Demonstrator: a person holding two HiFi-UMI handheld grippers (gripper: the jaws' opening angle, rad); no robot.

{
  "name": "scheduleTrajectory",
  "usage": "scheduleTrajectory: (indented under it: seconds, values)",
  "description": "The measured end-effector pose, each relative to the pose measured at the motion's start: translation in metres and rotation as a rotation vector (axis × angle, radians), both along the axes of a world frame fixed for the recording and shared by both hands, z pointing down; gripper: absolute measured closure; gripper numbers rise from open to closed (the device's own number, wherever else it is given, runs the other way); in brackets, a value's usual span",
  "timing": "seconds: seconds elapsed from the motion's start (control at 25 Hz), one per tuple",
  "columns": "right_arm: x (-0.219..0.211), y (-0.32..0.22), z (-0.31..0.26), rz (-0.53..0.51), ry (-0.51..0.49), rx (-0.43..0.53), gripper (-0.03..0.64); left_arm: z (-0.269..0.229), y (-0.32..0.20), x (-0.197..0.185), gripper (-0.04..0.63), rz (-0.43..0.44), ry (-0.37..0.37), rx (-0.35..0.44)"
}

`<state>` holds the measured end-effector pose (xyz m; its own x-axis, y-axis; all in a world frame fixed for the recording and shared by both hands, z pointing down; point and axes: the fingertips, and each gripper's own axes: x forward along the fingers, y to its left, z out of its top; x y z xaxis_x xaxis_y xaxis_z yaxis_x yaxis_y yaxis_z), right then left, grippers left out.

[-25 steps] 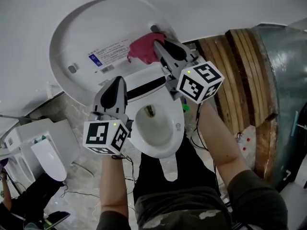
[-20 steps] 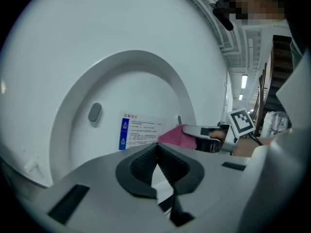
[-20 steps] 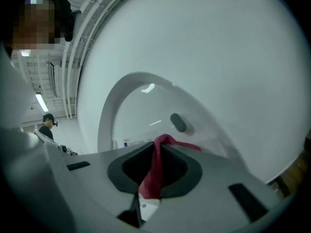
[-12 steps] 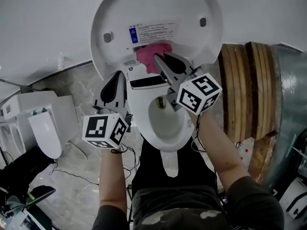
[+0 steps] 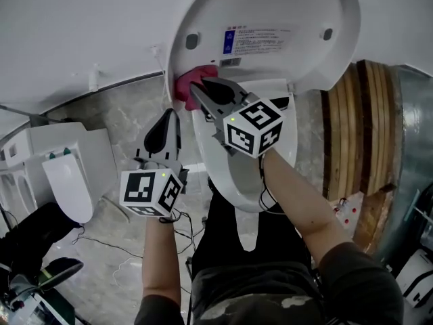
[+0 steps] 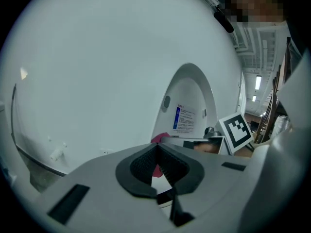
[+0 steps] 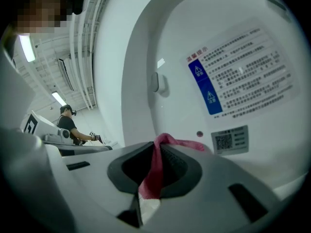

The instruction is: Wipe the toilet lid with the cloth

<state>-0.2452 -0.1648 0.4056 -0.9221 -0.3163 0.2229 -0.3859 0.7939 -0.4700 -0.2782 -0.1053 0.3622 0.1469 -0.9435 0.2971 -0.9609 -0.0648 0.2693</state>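
The toilet lid (image 5: 270,19) stands raised, its underside facing the person, with a blue and white label (image 5: 254,39) printed near its middle and a small round bumper (image 5: 192,41) to the label's left. The right claw (image 5: 195,90) is clenched on the pink cloth (image 5: 193,78), which bunches out past its tips at the lower left edge of the lid, close to where the lid meets the bowl (image 5: 233,178). In the right gripper view the cloth (image 7: 154,171) runs as a thin pink strip squeezed between the two dark pads, and its free end (image 7: 187,143) folds over toward the white lid surface just below the label (image 7: 238,76); it appears to lie against the lid there. The left claw (image 5: 169,116) hovers to the left of the bowl and below the cloth, apart from the lid. Its own view shows the left claw (image 6: 158,160) clenched on nothing, pads together. A second white toilet (image 5: 67,188) stands on the marbled floor (image 5: 122,114) at the left, and wooden boards (image 5: 352,134) stand to the right.
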Motion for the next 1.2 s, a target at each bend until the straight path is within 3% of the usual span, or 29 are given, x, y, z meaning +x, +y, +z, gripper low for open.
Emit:
scheduleTrajectory:
  seconds: [0.32, 0.52, 0.88, 1.2]
  values:
    - [0.019, -0.023, 0.006, 0.092, -0.026, -0.024, 0.575, 0.012, -0.001, 0.003, 0.588, 0.032, 0.008, -0.023]
    - [0.081, -0.052, -0.005, 0.226, -0.072, -0.042, 0.575, 0.015, -0.011, 0.028, 0.588, 0.056, 0.016, -0.034]
    - [0.212, -0.096, -0.013, 0.432, -0.068, -0.035, 0.575, 0.004, -0.042, 0.108, 0.589, 0.137, 0.032, -0.010]
    - [0.272, -0.104, -0.008, 0.491, -0.042, -0.043, 0.576, 0.006, -0.046, 0.165, 0.588, 0.169, 0.054, -0.008]
